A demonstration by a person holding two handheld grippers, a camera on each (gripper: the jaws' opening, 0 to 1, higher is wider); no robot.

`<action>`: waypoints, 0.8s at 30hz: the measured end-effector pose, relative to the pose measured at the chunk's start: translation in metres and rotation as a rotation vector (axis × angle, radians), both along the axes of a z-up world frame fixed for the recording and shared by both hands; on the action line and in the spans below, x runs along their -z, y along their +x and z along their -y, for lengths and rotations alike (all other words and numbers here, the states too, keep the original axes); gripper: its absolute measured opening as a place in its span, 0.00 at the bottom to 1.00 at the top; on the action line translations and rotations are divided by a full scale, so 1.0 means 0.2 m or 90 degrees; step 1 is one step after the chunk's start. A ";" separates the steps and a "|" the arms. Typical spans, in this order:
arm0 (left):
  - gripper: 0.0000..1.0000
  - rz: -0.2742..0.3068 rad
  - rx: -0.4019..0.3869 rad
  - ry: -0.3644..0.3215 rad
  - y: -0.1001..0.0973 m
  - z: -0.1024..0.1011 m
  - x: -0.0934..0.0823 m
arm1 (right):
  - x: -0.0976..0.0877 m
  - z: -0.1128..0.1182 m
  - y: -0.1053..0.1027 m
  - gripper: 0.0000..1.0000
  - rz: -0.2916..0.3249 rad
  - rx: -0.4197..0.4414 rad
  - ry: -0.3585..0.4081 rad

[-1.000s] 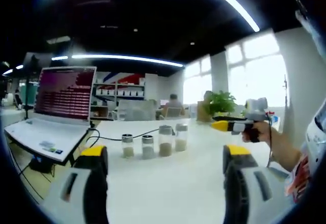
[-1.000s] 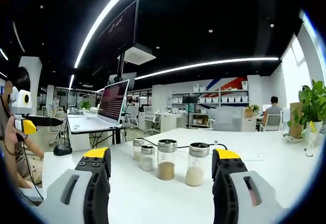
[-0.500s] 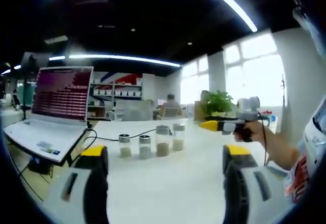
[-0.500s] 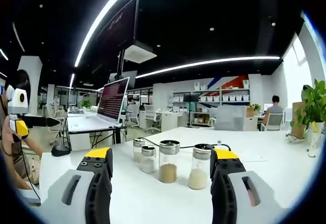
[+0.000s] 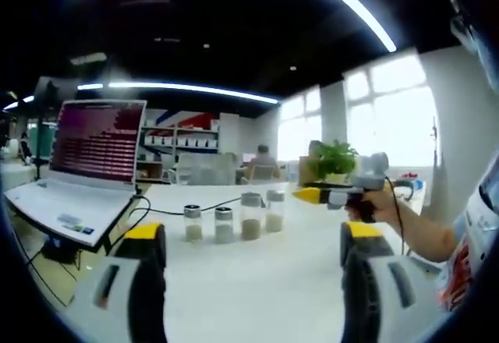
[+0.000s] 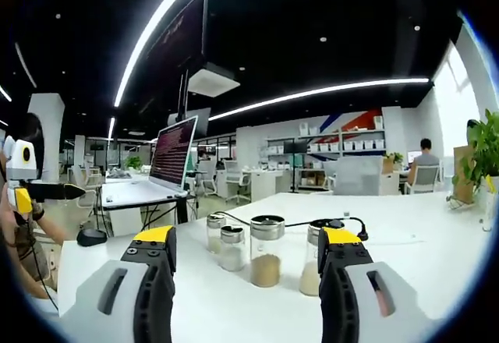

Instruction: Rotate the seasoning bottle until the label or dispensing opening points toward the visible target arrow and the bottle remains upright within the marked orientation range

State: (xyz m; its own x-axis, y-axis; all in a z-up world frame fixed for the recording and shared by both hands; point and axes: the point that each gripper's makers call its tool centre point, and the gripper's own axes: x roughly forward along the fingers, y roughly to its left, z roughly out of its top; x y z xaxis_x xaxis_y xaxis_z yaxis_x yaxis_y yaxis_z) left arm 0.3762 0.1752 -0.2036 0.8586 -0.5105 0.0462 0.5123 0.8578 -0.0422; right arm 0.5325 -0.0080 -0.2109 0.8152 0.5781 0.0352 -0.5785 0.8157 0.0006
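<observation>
Several glass seasoning bottles with metal caps stand upright in a row on the white table. The tallest pair, one with brown powder and one with pale grains, sit at the row's right end. My left gripper is open, well short of the row. My right gripper is open too, close to the bottles, and its right jaw covers part of the pale-grain bottle. A hand holds the right gripper level, just right of the row. At the far left edge is the left gripper.
An open laptop stands left of the bottles. A black cable runs behind them, and a mouse lies near the table's left edge. A potted plant is at the far right. A monitor hangs overhead.
My right gripper has moved in toward the bottle row, so the bottles look larger and the pale-grain one now sits partly behind its right jaw. Both grippers stay open.
</observation>
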 end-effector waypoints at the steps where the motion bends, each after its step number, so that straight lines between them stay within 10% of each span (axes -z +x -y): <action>1: 0.98 -0.001 -0.002 0.001 0.00 0.00 0.00 | 0.00 -0.01 0.01 0.74 0.001 0.001 0.000; 24: 0.98 -0.003 0.000 0.007 0.02 -0.03 0.00 | 0.04 -0.16 0.23 0.69 -0.031 -0.008 -0.025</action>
